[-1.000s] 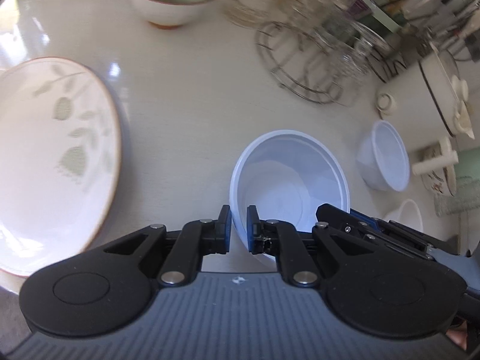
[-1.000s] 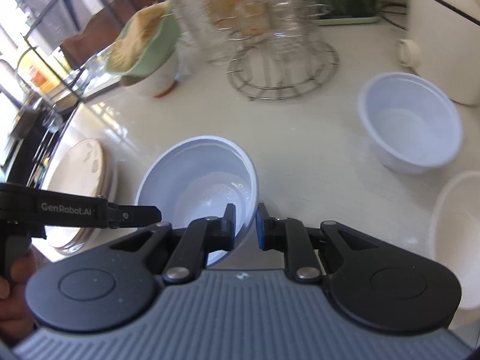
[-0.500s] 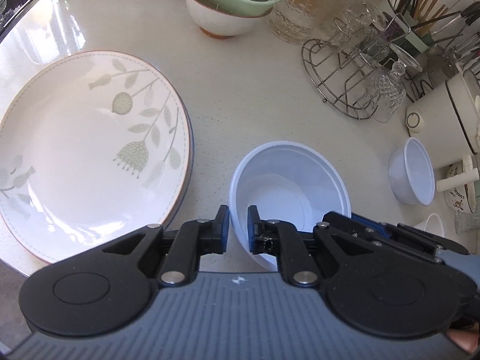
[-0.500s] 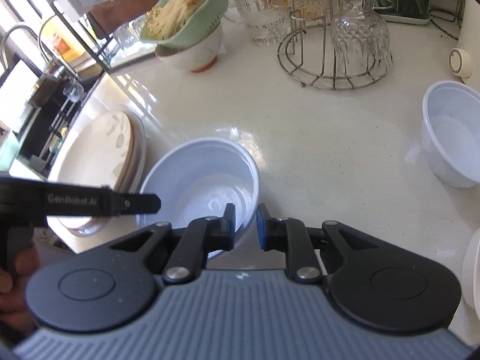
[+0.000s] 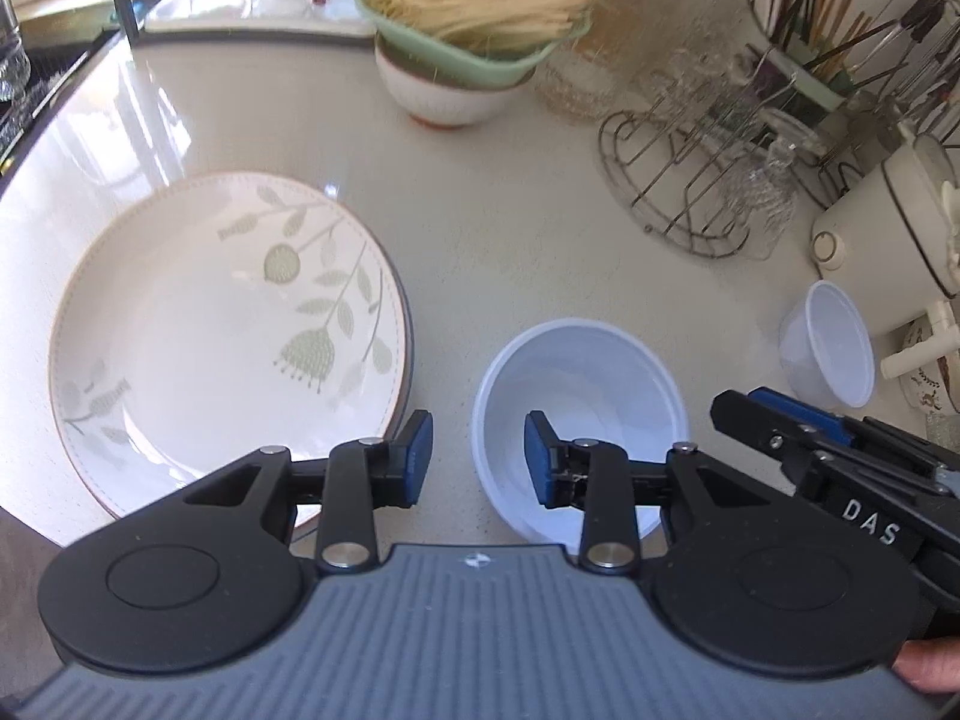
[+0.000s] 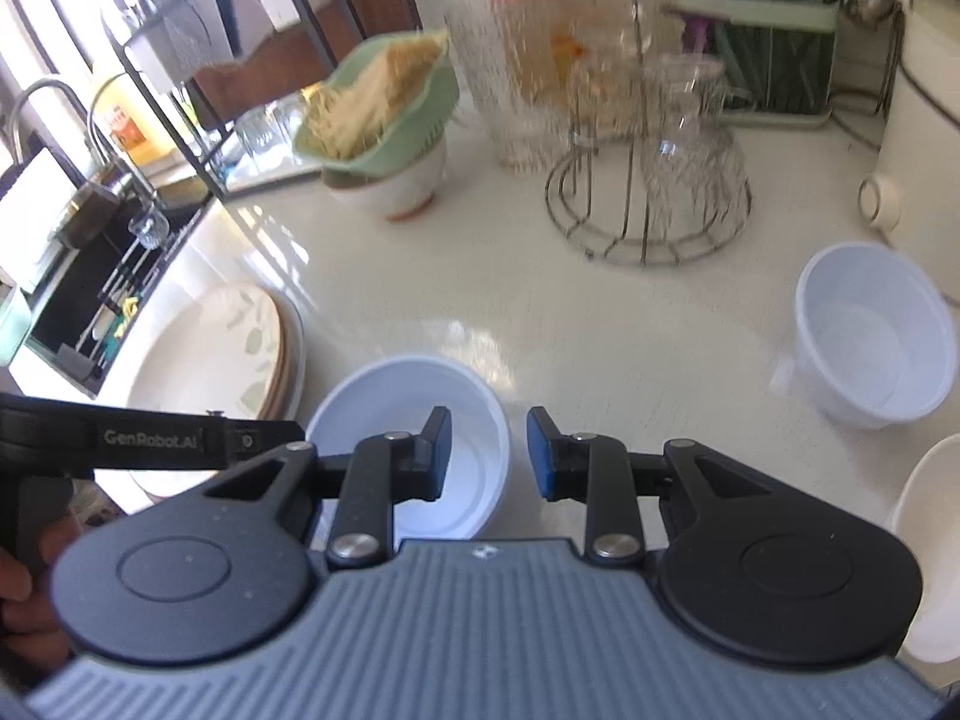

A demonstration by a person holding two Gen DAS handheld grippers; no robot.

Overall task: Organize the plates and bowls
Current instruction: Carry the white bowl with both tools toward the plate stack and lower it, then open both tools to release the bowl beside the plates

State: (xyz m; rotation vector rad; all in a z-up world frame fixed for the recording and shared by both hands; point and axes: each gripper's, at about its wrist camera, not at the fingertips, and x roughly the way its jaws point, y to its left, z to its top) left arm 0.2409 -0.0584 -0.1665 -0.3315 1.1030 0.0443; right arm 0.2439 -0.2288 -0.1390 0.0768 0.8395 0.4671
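Observation:
A white plastic bowl (image 5: 600, 384) stands on the counter beside a floral plate (image 5: 228, 330). My left gripper (image 5: 477, 450) is open, its fingers straddling the bowl's left rim. My right gripper (image 6: 487, 450) is open, straddling the same bowl's (image 6: 396, 396) right rim. A second white plastic bowl (image 6: 876, 330) stands to the right; it also shows in the left wrist view (image 5: 831, 342). The plates (image 6: 216, 354) lie stacked at the left. A third white bowl's edge (image 6: 930, 540) shows at far right.
A green colander of noodles on a ceramic bowl (image 5: 474, 42) stands at the back. A wire rack with glasses (image 6: 654, 180) and a glass jar (image 6: 534, 60) stand behind. A white cooker (image 5: 900, 204) is at the right. The sink (image 6: 90, 276) lies left.
Both grippers have opened and let go of the white bowl, which now rests on the counter next to the plate. Both cameras have pulled back a little.

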